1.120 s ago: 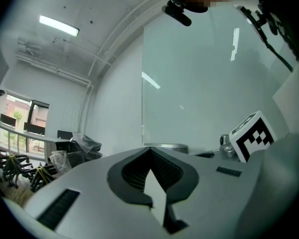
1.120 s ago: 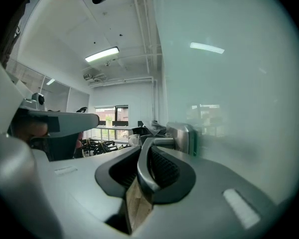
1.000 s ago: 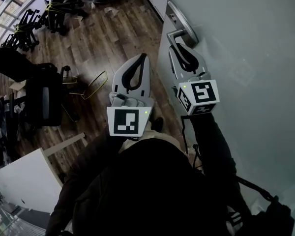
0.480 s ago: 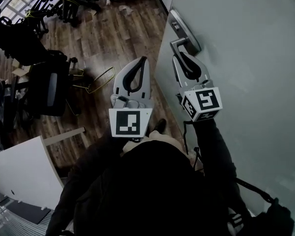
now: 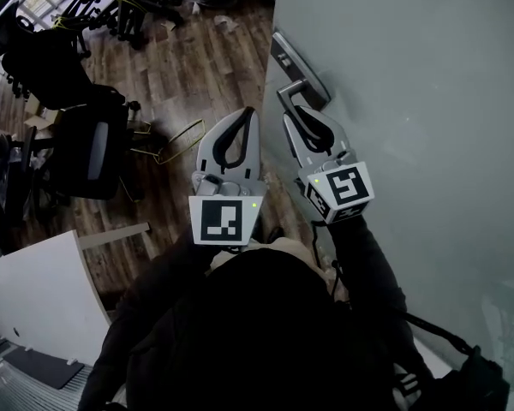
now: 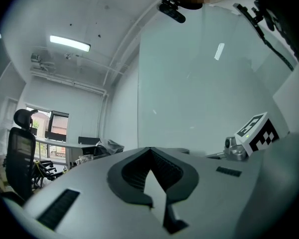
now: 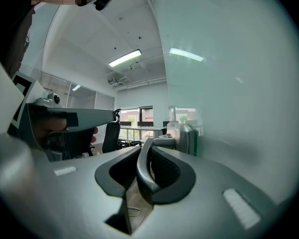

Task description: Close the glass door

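The glass door (image 5: 411,101) was seen on the right side of the head view. It was pale and cloudy. A metal handle (image 5: 301,91) was fixed close to its left edge. Past that edge, a wooden floor (image 5: 180,67) was seen.

The right gripper (image 5: 298,120) was held up against the door. Its two fingers were closed tight round the bar of the handle. In the right gripper view, the bar was seen running down between the two dark pads, and it was squeezed from both sides.

The left gripper (image 5: 247,118) was held just beside the right one, on the side away from the door. The door was not touched by it. In the left gripper view, its fingertips were pressed together and nothing was held between them.

Dark office chairs (image 5: 77,144) were parked on the floor, well apart from the door. A white table (image 5: 34,306) was seen in the lower left corner.
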A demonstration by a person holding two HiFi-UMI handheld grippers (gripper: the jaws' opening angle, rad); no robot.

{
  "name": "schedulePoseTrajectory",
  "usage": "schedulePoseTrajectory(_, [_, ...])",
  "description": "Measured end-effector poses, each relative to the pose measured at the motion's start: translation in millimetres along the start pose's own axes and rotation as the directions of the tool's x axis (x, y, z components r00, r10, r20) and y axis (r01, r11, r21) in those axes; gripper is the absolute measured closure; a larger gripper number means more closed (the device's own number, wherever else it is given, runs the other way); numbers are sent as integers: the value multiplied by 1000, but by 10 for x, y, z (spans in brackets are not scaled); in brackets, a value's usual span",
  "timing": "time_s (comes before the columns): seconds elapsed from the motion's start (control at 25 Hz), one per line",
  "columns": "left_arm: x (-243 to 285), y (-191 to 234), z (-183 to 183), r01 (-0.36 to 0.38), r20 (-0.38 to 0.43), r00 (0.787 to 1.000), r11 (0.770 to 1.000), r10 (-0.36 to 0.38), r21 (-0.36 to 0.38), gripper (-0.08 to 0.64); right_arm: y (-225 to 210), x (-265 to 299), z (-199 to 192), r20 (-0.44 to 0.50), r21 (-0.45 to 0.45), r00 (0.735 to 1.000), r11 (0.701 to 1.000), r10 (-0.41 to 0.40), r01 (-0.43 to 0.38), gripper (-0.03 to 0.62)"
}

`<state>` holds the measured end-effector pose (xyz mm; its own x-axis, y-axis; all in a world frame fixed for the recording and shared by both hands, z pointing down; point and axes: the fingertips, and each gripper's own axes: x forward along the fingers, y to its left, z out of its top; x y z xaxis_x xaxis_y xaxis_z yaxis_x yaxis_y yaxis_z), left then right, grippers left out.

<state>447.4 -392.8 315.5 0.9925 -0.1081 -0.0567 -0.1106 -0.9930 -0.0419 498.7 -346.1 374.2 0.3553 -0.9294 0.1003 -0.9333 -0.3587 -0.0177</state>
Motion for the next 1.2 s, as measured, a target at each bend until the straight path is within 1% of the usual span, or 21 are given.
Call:
schedulePoseTrajectory(0.16, [-185, -85, 3, -30, -5, 1000, 999, 31, 12, 563, 211, -31, 17, 7, -5, 999, 999, 32, -32, 534])
schedulePoseTrajectory(0.36, [-555, -164, -86, -108, -26, 994, 994, 108, -1, 563, 475, -64, 3, 1, 0, 997, 997, 74, -74, 534])
schedulePoseTrajectory(0.52, [-885, -144, -105, -170, -43, 984, 985, 171, 25, 563, 646, -58, 41, -10, -1, 994, 994, 107, -107, 534])
schedulePoseTrajectory(0.64, [-1152, -79, -125, -219, -51, 974, 976, 219, 9, 563, 815, -61, 6, -23, 7, 991, 991, 131, -131, 534])
schedulePoseTrajectory(0.72, [-1333, -22, -89, -243, -47, 969, 970, 243, 10, 563, 963, -73, 11, -22, 6, 989, 989, 148, -148, 534])
schedulePoseTrajectory(0.84, [-1572, 57, -59, -261, -40, 964, 965, 261, 11, 563, 1156, -93, 15, -22, 1, 986, 987, 163, -163, 534])
schedulePoseTrajectory(1.0, [-1812, 215, -81, -285, -47, 958, 959, 284, -6, 563, 1394, -87, 8, -19, -4, 981, 981, 192, -193, 534])
schedulePoseTrajectory(1.12, [-1953, 298, -31, -288, -45, 957, 958, 288, 0, 563, 1573, -101, 4, -26, -2, 975, 976, 220, -220, 534])
schedulePoseTrajectory(1.2, [-2141, 371, -16, -286, -35, 958, 958, 286, 2, 563, 1792, -147, -40, -25, -10, 973, 973, 231, -231, 534])
